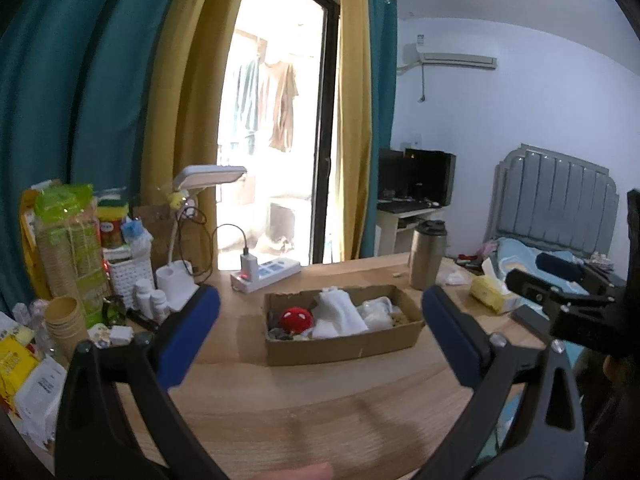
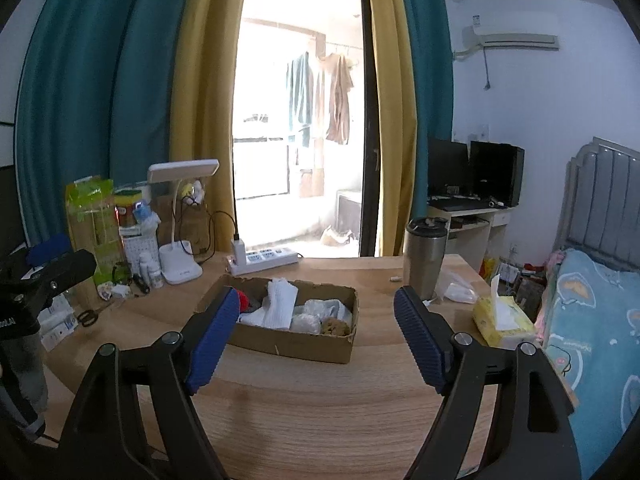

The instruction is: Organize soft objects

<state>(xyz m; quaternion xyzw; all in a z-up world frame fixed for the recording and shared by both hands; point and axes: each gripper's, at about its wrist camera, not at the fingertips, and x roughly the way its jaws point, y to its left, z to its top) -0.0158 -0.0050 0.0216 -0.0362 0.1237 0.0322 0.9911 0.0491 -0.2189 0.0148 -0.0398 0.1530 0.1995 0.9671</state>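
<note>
A shallow cardboard box point(image 1: 344, 346) sits in the middle of a wooden desk point(image 1: 320, 412), holding the soft things: a red plush ball point(image 1: 296, 319) at its left end, a white folded cloth point(image 1: 340, 312) beside it, and paler bundles point(image 2: 320, 312) toward the right end, too blurred to name with confidence. The left gripper point(image 1: 320, 332) hangs above the desk in front of the box, jaws spread wide and empty. The right gripper point(image 2: 316, 332) does likewise, jaws wide apart with nothing between them. A steel travel mug point(image 2: 424, 256) stands behind the box to the right, near a yellow tissue pack point(image 2: 502, 322). A white desk lamp point(image 2: 180, 216) and a power strip point(image 2: 264, 260) line the far edge.
</note>
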